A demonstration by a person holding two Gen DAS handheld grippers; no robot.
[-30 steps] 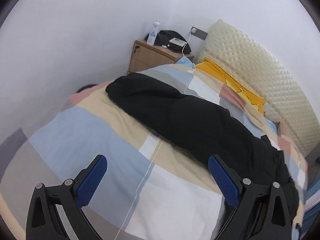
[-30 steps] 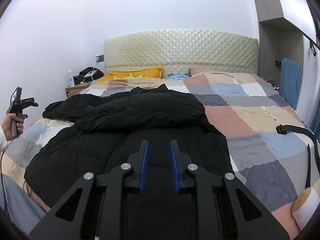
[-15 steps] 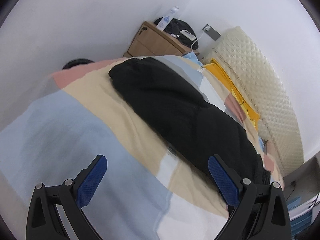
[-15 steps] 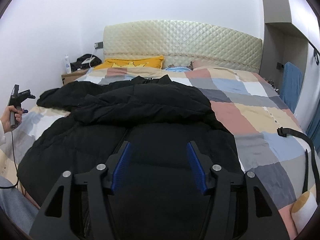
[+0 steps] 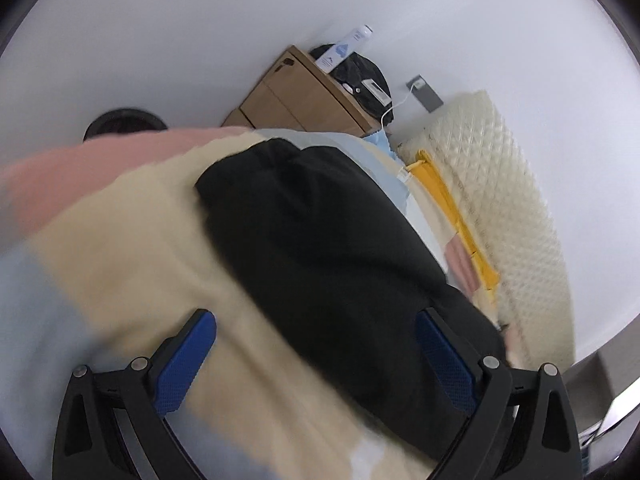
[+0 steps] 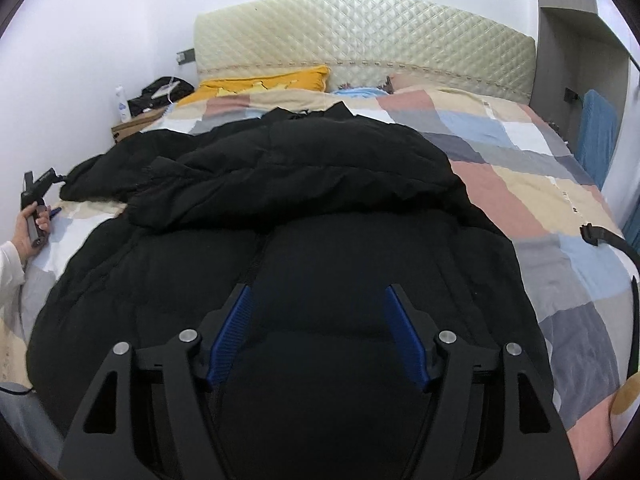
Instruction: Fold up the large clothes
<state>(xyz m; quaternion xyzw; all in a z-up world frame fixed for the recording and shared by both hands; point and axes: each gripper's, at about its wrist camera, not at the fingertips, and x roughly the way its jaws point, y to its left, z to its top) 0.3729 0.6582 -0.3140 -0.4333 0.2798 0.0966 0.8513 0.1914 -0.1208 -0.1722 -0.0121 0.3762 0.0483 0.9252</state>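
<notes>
A puffy black padded jacket (image 6: 304,208) lies spread across the patchwork bedspread (image 6: 532,184) of pastel squares, the right gripper (image 6: 316,324) opening its blue-padded jaws above it, grasping nothing, while the left gripper (image 5: 316,356) hovers wide apart over a sleeve (image 5: 320,232).

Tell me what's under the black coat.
The black coat lies on a patchwork quilt, which shows all around it. Anything beneath the coat itself is covered.

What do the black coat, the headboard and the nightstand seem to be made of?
Coat: padded, matte woven shell, judging by puffy stitched panels. Headboard: glossy cream, diamond-quilted, probably faux leather. Nightstand: light brown wood or wood-look board, smooth flat drawer fronts.
</notes>
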